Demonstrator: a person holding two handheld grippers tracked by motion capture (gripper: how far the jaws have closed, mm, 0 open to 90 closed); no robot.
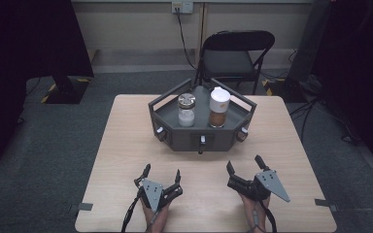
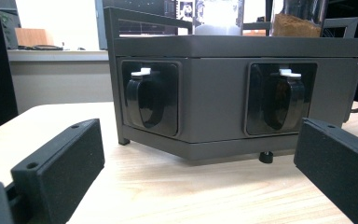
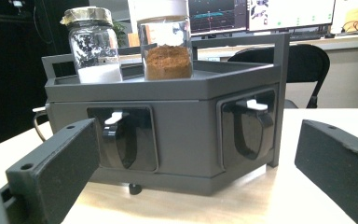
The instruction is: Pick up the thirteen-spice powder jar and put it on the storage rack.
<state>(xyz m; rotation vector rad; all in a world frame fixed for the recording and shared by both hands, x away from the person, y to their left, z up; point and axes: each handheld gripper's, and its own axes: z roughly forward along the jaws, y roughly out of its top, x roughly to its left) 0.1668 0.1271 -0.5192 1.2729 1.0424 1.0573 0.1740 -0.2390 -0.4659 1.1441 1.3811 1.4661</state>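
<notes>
Both grippers, left gripper (image 1: 161,175) and right gripper (image 1: 245,166), jaws apart, empty on table (image 1: 121,145); approach rack (image 1: 175,136) squarely, likely for jars.

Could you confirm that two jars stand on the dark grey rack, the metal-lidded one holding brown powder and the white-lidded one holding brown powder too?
Not quite. On the rack, the metal-lidded jar holds white powder, as the right gripper view shows. The white-lidded jar does hold brown powder.

Dark grey rack (image 1: 175,138), pale wood table (image 1: 126,145), white-powder jar (image 1: 186,110), brown-powder jar (image 1: 218,108)
</notes>
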